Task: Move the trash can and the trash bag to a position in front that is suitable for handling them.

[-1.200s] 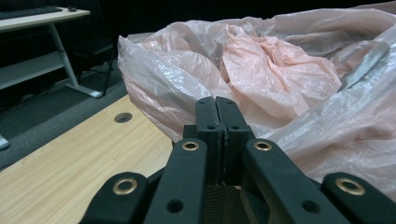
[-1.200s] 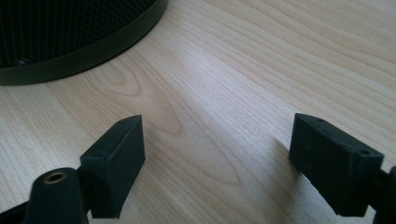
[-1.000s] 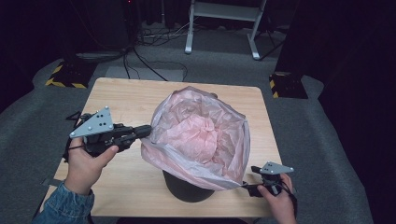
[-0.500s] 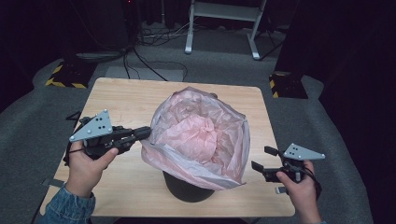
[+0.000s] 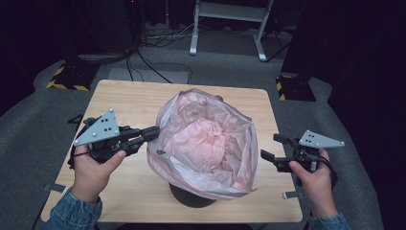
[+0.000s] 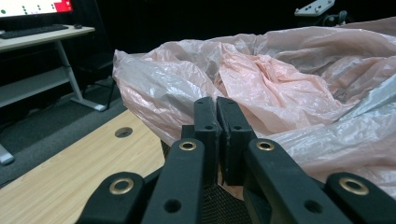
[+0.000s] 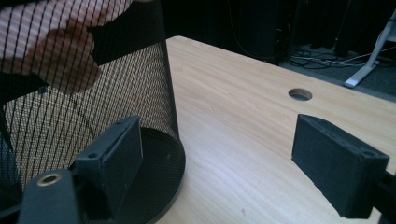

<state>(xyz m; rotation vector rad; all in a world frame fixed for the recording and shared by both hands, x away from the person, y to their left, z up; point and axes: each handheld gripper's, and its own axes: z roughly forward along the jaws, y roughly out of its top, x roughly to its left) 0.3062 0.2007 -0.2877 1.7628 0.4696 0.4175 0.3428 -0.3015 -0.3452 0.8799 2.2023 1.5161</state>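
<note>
My left gripper (image 5: 152,133) is clamping the pink bag's (image 5: 206,139) rim, bag draped over the mesh bin (image 7: 84,107) mid-table. My right gripper (image 5: 275,151), jaws spread and empty, is rising from low beside the bin toward the bag's free edge, probably to grab it.

High view looks down; 2 close gripper views share the bag (image 5: 206,143).
</note>
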